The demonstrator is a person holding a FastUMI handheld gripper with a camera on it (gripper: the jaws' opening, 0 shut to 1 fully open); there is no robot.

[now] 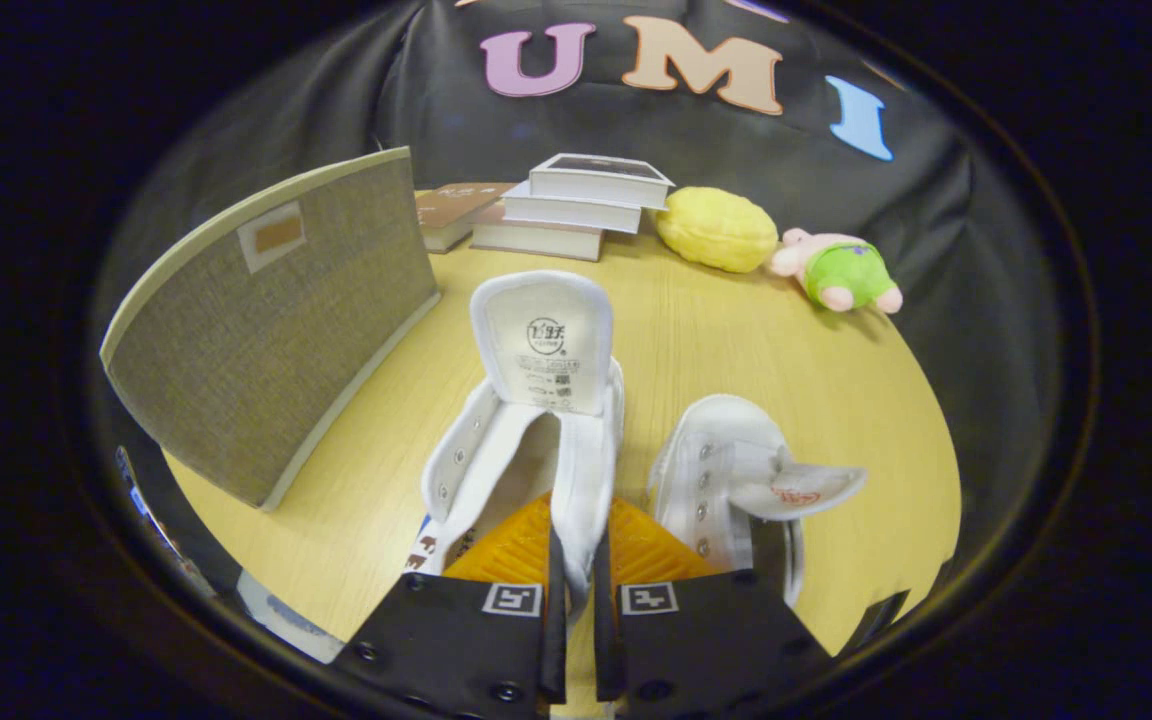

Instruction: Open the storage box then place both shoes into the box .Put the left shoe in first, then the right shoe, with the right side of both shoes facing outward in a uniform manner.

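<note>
Gripper (576, 560) fingers pinch only the thin side wall of the left white shoe (536, 420), so it could slip or swing and knock the storage box (266, 330)

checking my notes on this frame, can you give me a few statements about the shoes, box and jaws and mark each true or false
1. The gripper is shut on the side wall of the nearer shoe. True.
2. The second shoe is already in the storage box. False: it stands on the table, beside the nearer shoe.
3. The nearer shoe's tongue stands upright. True.
4. The books lie between the two shoes. False: they are stacked beyond them, next to the yellow plush.
</note>
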